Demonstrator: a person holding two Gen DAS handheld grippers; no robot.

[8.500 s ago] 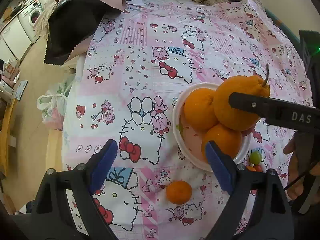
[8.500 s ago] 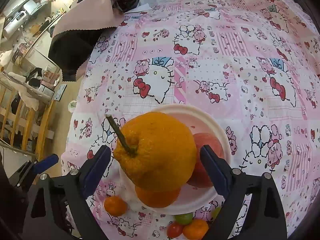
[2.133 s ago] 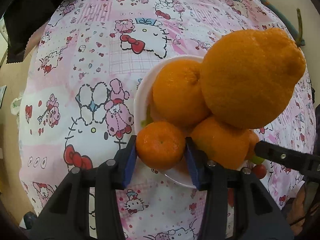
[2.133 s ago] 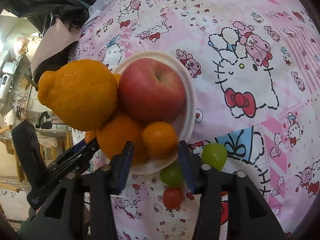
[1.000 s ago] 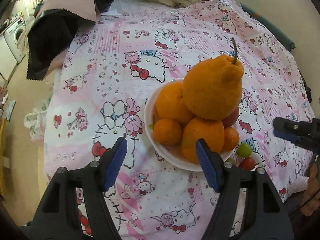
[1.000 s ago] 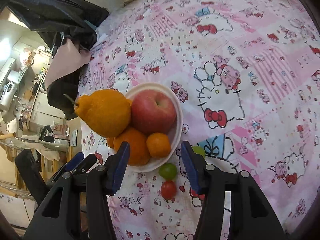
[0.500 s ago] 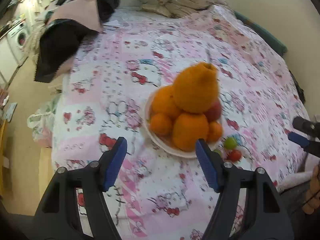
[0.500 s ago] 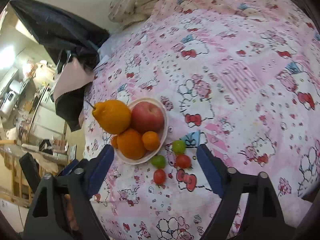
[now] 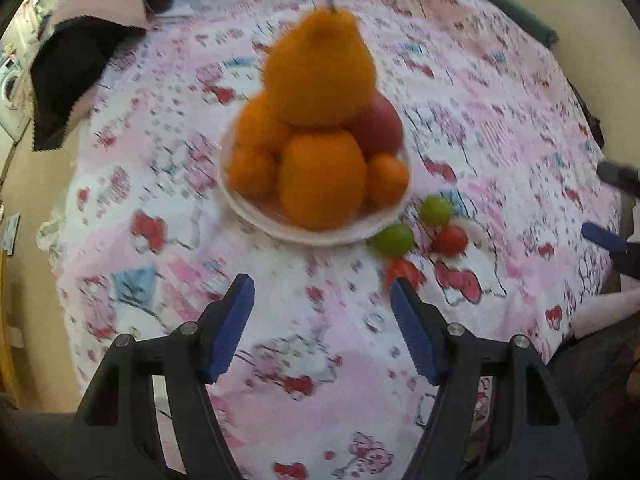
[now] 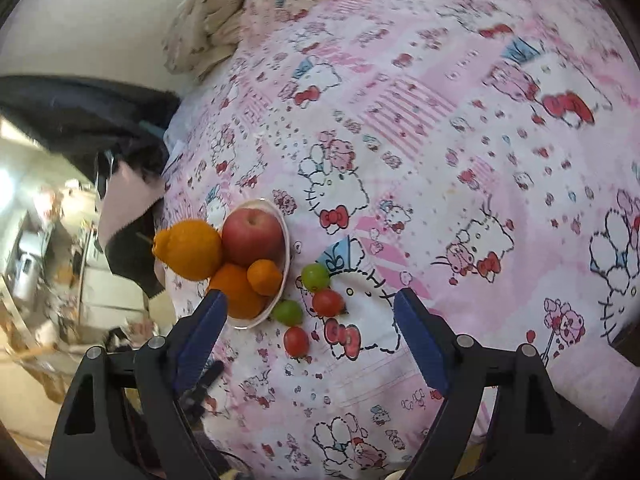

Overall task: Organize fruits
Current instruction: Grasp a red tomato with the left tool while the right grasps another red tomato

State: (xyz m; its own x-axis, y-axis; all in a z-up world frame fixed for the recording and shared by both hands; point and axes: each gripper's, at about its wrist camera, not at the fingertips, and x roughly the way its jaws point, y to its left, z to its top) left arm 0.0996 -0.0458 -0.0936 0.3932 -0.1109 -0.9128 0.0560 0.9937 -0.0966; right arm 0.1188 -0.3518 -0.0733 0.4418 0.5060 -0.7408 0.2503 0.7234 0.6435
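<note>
A white bowl on the pink Hello Kitty cloth holds a pile of fruit: a big knobbly orange on top, several smaller oranges and a red apple. Beside the bowl lie two green tomatoes and two red ones. My left gripper is open and empty, pulled back in front of the bowl. My right gripper is open and empty, above the small tomatoes.
A black and pink cloth hangs at the table's far left. A crumpled floral cloth lies at the far edge. The table edge drops off at left. The right gripper's tips show at the left wrist view's right edge.
Both grippers have backed away from the bowl and stand open. The small oranges they held earlier now sit in the bowl. The left wrist view has swung round the bowl's front.
</note>
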